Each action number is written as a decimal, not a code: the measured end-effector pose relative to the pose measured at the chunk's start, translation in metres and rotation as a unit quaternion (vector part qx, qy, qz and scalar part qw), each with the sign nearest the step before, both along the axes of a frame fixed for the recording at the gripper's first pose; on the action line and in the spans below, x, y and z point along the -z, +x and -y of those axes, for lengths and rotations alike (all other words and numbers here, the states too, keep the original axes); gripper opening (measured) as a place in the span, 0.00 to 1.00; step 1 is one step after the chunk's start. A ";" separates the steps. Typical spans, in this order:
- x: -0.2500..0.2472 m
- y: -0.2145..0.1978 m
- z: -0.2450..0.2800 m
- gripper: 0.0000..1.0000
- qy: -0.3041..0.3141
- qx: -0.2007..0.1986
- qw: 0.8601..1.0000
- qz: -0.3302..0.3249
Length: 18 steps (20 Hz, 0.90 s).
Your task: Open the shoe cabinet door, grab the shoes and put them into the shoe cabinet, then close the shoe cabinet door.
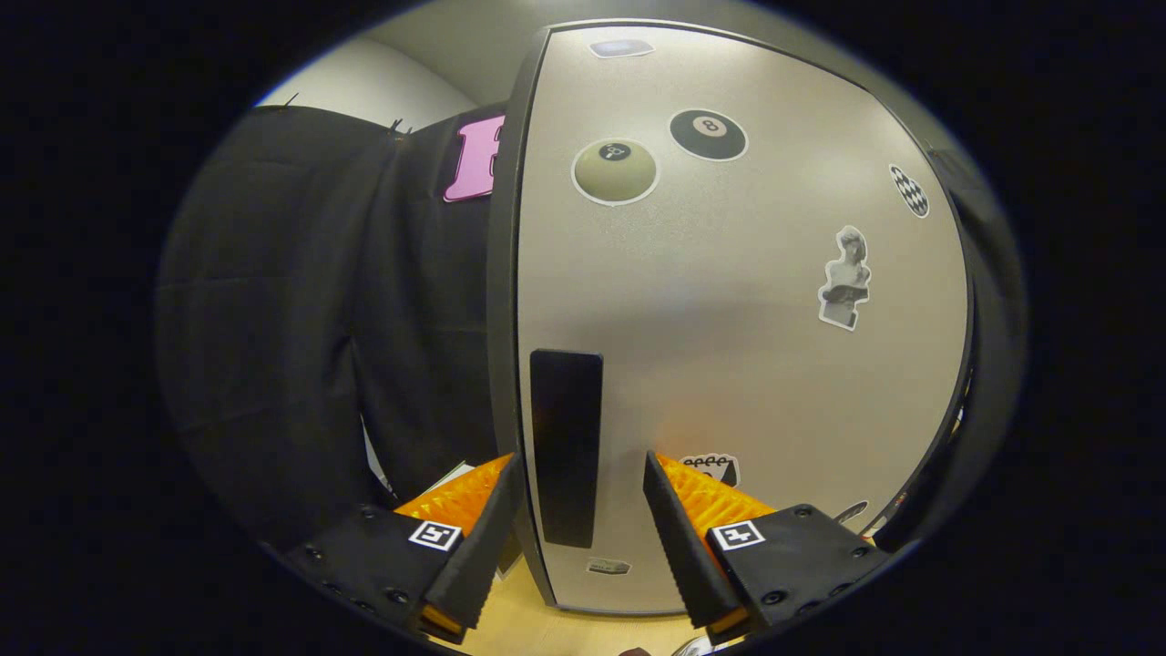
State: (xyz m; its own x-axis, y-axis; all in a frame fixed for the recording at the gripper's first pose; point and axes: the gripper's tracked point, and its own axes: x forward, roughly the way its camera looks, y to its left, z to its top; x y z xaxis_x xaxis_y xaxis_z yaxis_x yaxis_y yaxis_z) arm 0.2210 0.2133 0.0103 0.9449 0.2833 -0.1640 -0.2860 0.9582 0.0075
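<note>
The shoe cabinet door [729, 364] is a pale grey panel with a dark frame, dotted with stickers, and it stands right in front of me. Its black upright handle [566, 446] sits near the door's left edge. My gripper [583, 474] is open, with one finger on each side of the handle. The fingertips [658, 474] reach about level with the handle's lower half, and I see a gap between each finger and the handle. The door looks shut or nearly shut against its frame.
Black booth cloth [319, 346] hangs to the left of the cabinet. A light wooden floor [547, 620] shows below the door, between the fingers. A white wall [383, 82] rises behind the cloth.
</note>
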 end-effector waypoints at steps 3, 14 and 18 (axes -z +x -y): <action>0.001 -0.002 -0.009 0.56 0.019 -0.003 1.000 -0.017; 0.002 -0.006 -0.008 0.19 0.022 0.003 0.999 -0.042; 0.001 -0.020 -0.007 0.19 0.027 -0.009 0.999 -0.039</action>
State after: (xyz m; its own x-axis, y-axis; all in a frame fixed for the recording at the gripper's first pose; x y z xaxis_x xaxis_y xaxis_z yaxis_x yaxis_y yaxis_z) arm 0.2007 0.2199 0.0094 0.9248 0.3100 -0.2204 -0.2993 0.9507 0.0814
